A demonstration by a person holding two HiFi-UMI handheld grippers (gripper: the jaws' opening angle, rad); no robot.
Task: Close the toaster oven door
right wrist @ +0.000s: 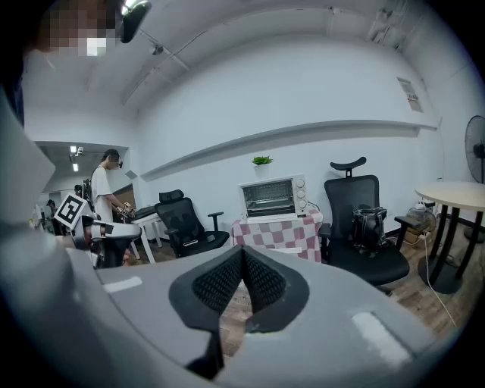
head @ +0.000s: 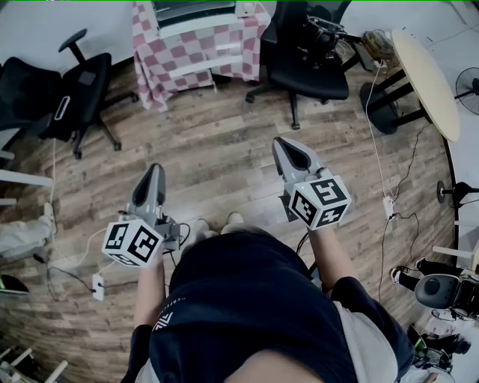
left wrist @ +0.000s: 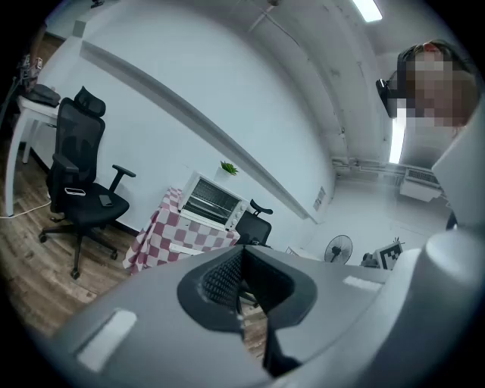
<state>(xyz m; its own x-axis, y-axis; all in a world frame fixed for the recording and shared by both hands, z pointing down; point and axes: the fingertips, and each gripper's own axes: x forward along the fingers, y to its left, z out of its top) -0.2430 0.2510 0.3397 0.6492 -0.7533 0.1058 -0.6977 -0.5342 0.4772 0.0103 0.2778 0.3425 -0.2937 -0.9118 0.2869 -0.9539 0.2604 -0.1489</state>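
Right gripper view: toaster oven [right wrist: 274,198] on checked table [right wrist: 276,229], straight ahead of right gripper [right wrist: 242,261], well apart, front facing it. That gripper pinched closed, empty; left gripper [left wrist: 241,261] likewise, seemingly slightly farther back.

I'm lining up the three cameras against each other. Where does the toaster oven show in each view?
Head view: the toaster oven is at the top edge, left of centre.
Left gripper view: toaster oven left of centre, at mid-height.
Right gripper view: toaster oven just right of centre, against the white wall.
Shared landmark: the checkered tablecloth beneath it in all three.
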